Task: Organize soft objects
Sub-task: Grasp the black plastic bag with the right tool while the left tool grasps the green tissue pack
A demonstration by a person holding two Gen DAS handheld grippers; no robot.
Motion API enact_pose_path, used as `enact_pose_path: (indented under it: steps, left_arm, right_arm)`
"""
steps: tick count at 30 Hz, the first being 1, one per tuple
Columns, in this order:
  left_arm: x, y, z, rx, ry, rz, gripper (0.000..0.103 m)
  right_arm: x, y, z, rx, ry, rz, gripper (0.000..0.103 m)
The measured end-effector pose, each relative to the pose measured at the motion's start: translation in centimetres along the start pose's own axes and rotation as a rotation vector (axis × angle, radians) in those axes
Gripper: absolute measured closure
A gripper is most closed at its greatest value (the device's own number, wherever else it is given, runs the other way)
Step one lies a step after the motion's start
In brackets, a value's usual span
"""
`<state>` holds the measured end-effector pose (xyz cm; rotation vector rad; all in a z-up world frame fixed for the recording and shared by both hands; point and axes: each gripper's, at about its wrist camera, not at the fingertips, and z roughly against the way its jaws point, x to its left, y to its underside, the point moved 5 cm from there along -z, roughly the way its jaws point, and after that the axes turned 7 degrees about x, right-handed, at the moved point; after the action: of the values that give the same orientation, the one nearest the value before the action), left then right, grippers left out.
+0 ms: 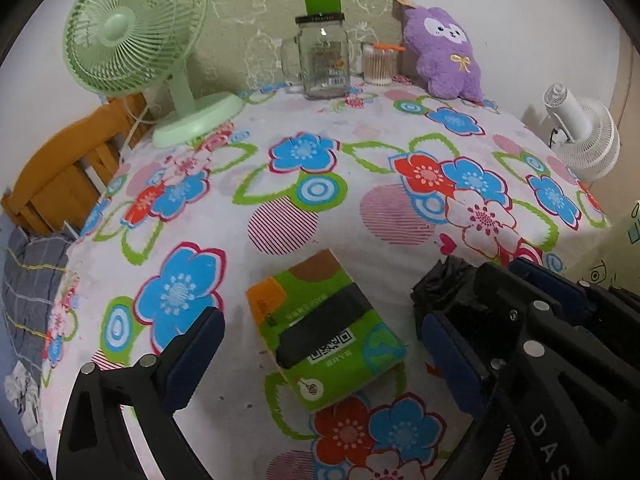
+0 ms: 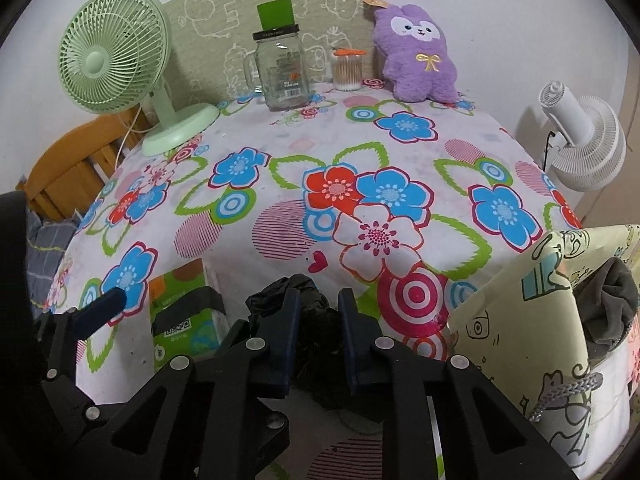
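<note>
behind the tissue pack (image 1: 324,334) (far edge): jar (image 1: 323,60), green fan (image 1: 132,36).

White walls (image 1: 500,8), floral-clothed table (image 1: 360,140), wooden chair (image 1: 60,176)

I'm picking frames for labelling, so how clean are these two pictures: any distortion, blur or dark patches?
Left wrist view: heavy fisheye bowing, black corners, sharp tissue pack, small glare on the glass jar. Right wrist view: same bowing; the black crumpled thing between the right gripper fingers is too dark for detail.
</note>
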<state>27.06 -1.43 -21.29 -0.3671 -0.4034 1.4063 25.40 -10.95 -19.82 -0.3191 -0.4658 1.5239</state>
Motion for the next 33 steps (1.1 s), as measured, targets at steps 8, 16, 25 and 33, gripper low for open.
enact_pose_path:
  steps: [8,16,25,33]
  left_arm:
    - [-0.1,0.3,-0.7,0.03,0.035,-0.005,0.028]
    - [-0.1,1.1,0.2,0.023,0.065,-0.031,0.033]
    - [0.3,2.3,2.2,-0.004,0.08,-0.015,0.033]
    - [0.7,3.3,4.4,-0.042,0.076,-0.002,0.033]
  right_arm:
    - [0.1,-0.1,-0.2,0.002,0.007,0.005,0.081]
    - [0.4,0.1,0.0,0.005,-0.001,0.013,0.081]
    - [1.2,1.1,0.9,0.01,-0.018,0.028,0.081]
    - [2.0,2.1,2.7,-0.011,-0.014,0.052,0.081]
